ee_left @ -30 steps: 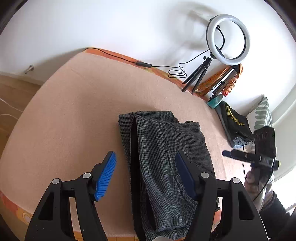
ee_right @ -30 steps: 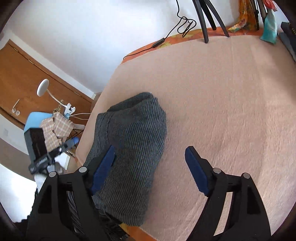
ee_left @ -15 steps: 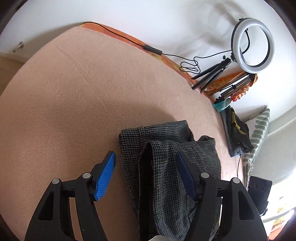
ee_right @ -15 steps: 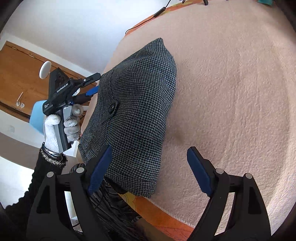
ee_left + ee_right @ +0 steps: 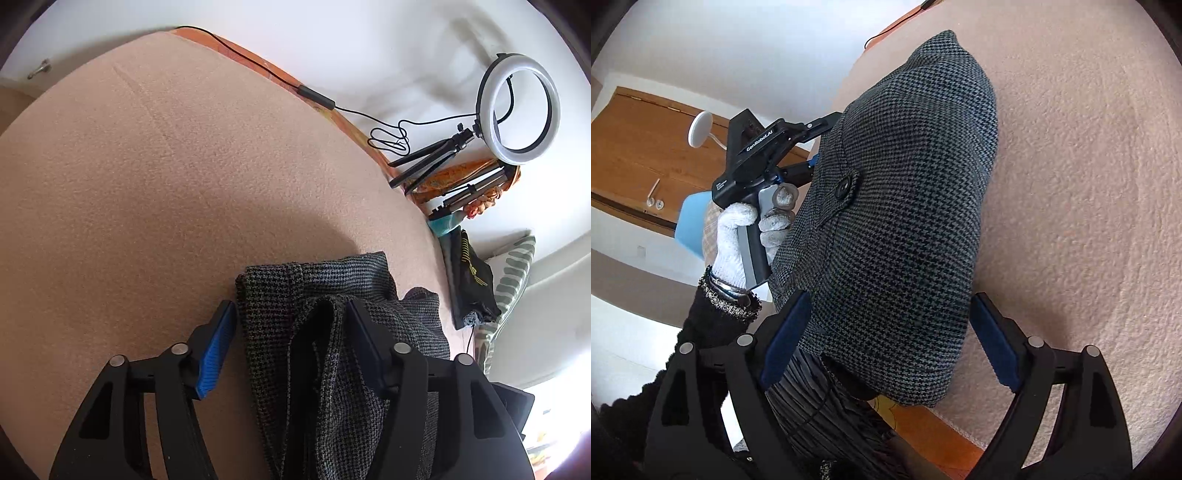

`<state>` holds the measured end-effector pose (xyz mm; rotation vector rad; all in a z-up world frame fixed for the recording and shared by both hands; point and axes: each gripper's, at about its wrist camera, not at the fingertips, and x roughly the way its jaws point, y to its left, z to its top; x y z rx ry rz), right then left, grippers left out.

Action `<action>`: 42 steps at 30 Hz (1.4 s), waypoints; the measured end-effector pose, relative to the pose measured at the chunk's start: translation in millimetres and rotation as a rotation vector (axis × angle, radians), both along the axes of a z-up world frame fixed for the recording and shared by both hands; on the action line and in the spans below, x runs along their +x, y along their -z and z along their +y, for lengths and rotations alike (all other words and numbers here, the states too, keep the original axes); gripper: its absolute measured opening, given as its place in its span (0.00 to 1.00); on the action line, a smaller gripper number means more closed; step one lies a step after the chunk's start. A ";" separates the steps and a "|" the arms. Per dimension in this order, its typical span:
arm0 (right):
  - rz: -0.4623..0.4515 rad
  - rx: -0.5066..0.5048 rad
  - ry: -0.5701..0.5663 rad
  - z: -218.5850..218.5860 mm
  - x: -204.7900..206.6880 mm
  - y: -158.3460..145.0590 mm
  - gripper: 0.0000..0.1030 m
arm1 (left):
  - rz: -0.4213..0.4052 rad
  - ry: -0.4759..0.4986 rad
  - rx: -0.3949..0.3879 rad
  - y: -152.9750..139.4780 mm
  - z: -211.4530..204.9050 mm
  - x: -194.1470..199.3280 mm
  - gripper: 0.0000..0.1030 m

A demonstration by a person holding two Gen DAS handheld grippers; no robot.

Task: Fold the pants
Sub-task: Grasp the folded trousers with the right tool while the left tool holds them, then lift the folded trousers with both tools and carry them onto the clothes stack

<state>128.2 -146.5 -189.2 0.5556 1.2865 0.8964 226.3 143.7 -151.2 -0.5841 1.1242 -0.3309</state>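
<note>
**Two grippers close in on folded pants at bed's edge**

A gloved hand (image 5: 738, 236) holds the left gripper (image 5: 291, 332), its jaws closing around a raised fold of the grey houndstooth pants (image 5: 332, 350); whether the pads press the cloth yet cannot be told. The pants lie on the peach blanket (image 5: 147, 184), their lower end cut off. Only the left view shows the ring light (image 5: 517, 110). The right gripper (image 5: 886, 339) straddles the bundle's near end, jaws opening, pads clear. Only this view shows the button (image 5: 844, 188).
</note>
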 end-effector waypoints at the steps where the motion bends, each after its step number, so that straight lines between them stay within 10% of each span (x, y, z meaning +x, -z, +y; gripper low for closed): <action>1: -0.002 0.002 -0.001 3.2 -1.1 -2.0 0.87 | 0.001 -0.003 -0.004 0.8 -1.2 0.0 0.48; 14: -0.068 -0.108 0.018 17.2 -1.6 -26.0 0.24 | -0.099 -0.014 0.104 -17.9 -14.4 -9.2 0.18; 42: -0.457 -0.362 0.118 -84.0 -31.7 -146.7 0.19 | -0.388 0.139 0.076 -126.6 -140.1 -17.5 0.14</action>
